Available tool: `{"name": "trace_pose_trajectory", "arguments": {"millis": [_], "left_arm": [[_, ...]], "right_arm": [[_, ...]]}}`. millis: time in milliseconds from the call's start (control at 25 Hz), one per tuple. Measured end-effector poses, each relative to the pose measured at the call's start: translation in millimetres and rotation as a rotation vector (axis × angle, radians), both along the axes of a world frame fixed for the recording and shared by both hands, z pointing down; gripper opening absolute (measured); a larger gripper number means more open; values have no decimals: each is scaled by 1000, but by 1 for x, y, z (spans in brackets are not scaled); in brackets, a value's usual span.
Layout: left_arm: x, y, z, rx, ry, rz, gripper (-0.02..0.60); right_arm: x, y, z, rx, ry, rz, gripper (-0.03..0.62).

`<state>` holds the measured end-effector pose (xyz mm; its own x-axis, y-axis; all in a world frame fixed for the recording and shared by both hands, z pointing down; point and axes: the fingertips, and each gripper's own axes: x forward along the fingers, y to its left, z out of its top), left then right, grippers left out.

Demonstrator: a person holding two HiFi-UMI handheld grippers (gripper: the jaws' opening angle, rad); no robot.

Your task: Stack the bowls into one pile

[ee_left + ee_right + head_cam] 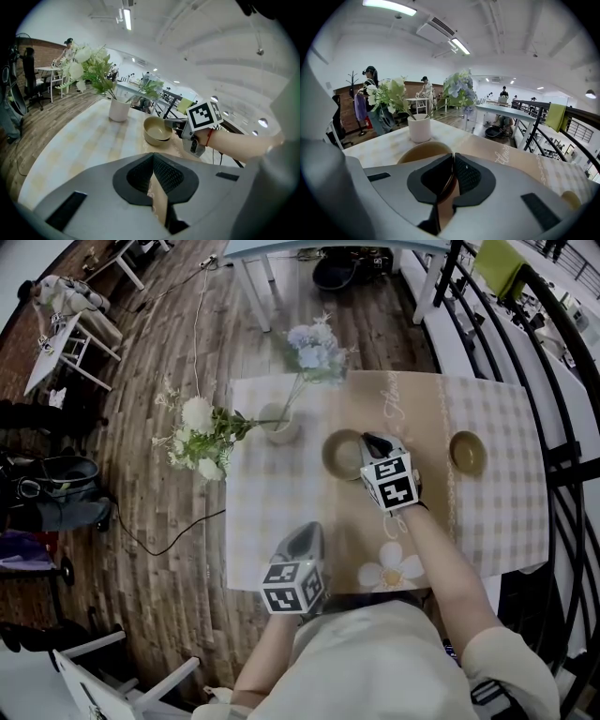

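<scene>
When I look down from the head view, my right forearm reaches out across the table, carrying the right gripper to the right-hand edge of a bowl that sits near the middle of the cloth. A vase of flowers stands just left of that bowl. The second bowl sits well apart, toward the table's right side. My left arm is drawn in close to my body, and the left gripper hovers over the table's near edge, pointing away from me.

Seen along the left gripper, my left fingers are pressed together with nothing between them. Ahead of them the bowl rests on the table beside the vase, and the right gripper comes in level from the right with its tips at the bowl's rim. I cannot tell from here whether that is one bowl or two nested.

Seen along the right gripper, my right fingers are clamped on the near rim of the bowl, whose brown wall shows in the narrow slit between the pads. The vase stands just beyond it. The second bowl peeks out low at the right, on the checked part of the cloth.
</scene>
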<state>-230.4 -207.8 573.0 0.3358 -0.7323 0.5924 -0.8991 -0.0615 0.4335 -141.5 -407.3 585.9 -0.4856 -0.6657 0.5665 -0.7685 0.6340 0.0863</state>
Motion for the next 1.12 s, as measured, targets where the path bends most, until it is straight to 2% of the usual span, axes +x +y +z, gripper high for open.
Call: {"name": "trace_pose_trajectory", "arguments": {"millis": [160,240,520,720,920,1120], "left_arm": [[0,-1,2,-3,1,0,5],[0,-1,3,-5,2,1,5],[2,0,3,-5,6,4,5],[1,3,2,-6,8,0,5],[1,4,0,-2,9,-5,5],[5,4,-3,2,15,4,5]], "right_arm": [[3,-1,12,-36,10,7,14],[4,0,17,-50,17,9,67],[5,3,33,-93,47,14,72],[9,4,43,-144,39,54,65],[12,4,36,-124,27,89,29],[9,7,20,-71,21,67,21]]}}
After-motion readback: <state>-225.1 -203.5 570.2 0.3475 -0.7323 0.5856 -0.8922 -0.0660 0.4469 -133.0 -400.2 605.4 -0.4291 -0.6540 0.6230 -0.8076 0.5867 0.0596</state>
